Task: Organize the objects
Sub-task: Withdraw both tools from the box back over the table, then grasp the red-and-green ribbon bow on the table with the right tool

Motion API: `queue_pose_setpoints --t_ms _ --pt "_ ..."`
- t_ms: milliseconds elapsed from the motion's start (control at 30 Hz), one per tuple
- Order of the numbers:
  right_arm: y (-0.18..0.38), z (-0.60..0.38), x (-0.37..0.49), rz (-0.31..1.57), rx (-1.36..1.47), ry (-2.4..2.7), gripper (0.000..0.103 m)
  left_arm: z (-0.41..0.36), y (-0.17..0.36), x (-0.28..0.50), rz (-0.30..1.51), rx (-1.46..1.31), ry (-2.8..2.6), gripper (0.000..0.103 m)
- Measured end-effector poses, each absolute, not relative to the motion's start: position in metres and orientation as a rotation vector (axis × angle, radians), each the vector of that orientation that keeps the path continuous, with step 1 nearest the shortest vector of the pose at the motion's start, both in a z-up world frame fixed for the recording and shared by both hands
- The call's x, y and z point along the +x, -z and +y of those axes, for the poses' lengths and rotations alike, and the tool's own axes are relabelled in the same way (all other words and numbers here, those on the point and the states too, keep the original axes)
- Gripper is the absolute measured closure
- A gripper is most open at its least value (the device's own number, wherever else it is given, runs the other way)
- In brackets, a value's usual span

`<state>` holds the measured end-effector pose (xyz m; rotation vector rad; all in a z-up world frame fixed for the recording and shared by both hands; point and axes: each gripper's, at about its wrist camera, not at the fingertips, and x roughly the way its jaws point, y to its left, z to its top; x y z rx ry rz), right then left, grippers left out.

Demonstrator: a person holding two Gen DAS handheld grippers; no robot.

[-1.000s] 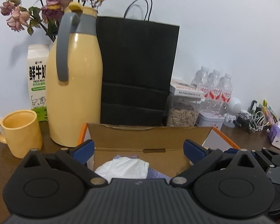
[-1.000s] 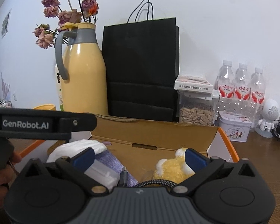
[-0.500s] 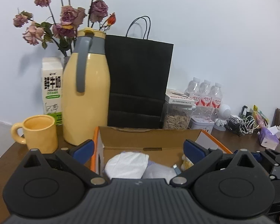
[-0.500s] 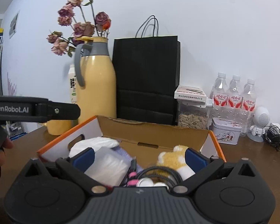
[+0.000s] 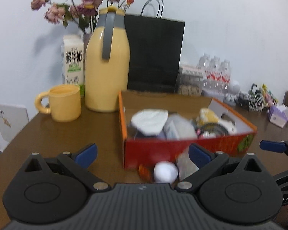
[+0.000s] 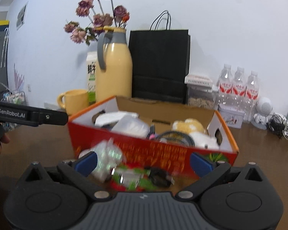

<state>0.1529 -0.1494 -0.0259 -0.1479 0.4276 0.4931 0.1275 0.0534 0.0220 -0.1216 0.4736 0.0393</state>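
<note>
A brown wooden table (image 5: 48, 134) stands against a plain white wall (image 5: 230, 28), evenly lit.

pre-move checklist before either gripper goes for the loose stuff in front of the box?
1. Left gripper open, nothing between its fingers: ok.
2. Right gripper open, nothing held: ok.
3. Loose things on the table in front of the red box: white ball, clear packet, green wrapper: ok, in view.
4. Exact edges of those things: cannot tell, both views blurred.
5. Room left in the box: cannot tell, already crowded.
6. Yellow mug and jug stand apart from the box: ok.
</note>
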Motion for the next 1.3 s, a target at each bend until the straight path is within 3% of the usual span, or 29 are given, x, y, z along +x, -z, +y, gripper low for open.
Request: queue_pose_setpoints --t_ms 533,800,900,967,1067,1300 --pt "0.054 -0.130 0.152 0.509 -0.184 -0.466 0.002 0.062 0.008 0.118 0.549 -0.143 -0.037 0.000" --pt "0.057 -0.112 0.180 0.547 -0.179 -0.453 0.024 0.060 0.008 0.116 0.545 -0.137 -0.031 0.000" --pt "0.057 -0.111 0.182 0.551 -0.178 -0.457 0.038 0.060 0.009 0.116 0.545 -0.135 -0.033 0.000" --pt "0.057 -0.110 0.179 0.543 -0.186 -0.474 0.056 0.059 0.010 0.117 0.548 -0.134 -0.035 0.000" --pt "0.056 -0.111 0.177 0.530 -0.184 -0.479 0.062 0.059 0.011 0.118 0.554 -0.132 -0.041 0.000" --pt "0.052 -0.114 0.170 0.489 -0.180 -0.469 0.063 0.060 0.014 0.119 0.560 -0.135 -0.050 0.000"
